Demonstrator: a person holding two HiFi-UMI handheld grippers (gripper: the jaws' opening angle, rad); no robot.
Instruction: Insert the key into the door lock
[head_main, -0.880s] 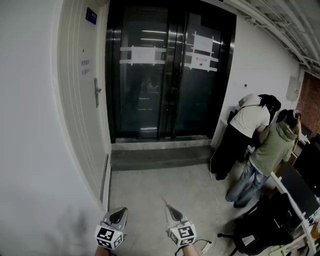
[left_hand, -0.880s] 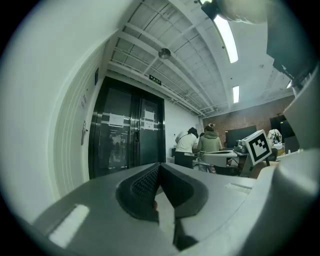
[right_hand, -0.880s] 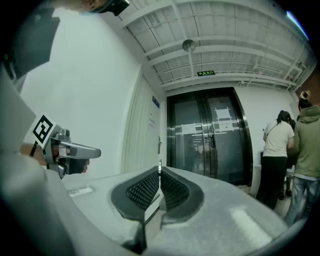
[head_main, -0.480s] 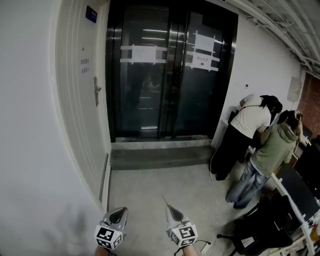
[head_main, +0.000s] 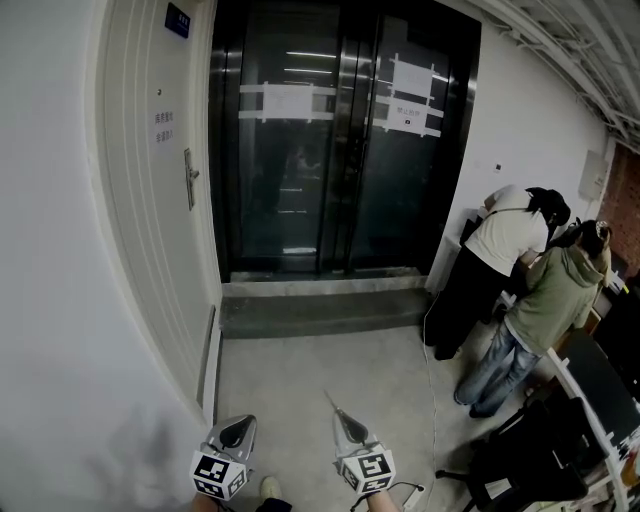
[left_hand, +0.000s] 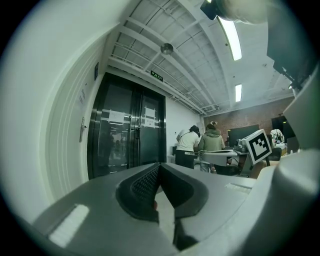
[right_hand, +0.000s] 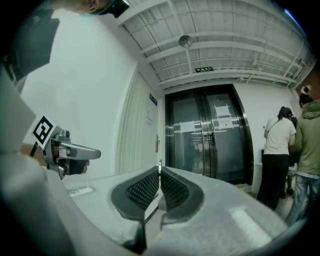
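The right claw (right_hand: 160, 169) is clenched on a thin metal blade, judged to be the key (right_hand: 160, 163). The key tip projects just past the pads. The left claw (left_hand: 160, 167) is clenched on nothing and sits beside the right one. Both claws point level, well apart from the white door (head_main: 150, 250) in the left wall. The door lock (head_main: 188, 178) is at the handle plate; the keyhole is too small to make out.

Step in hand: approach.
- Carry the key to the lock without slackening the grip.
- Keep the blade level and square to the keyhole.
- Align before pushing. A skewed entry could twist the key in the pads.

Count: two claws, one key, one white door, one handle, two dark glass door leaves (head_main: 340, 150), two persons (head_main: 505, 250) at right.
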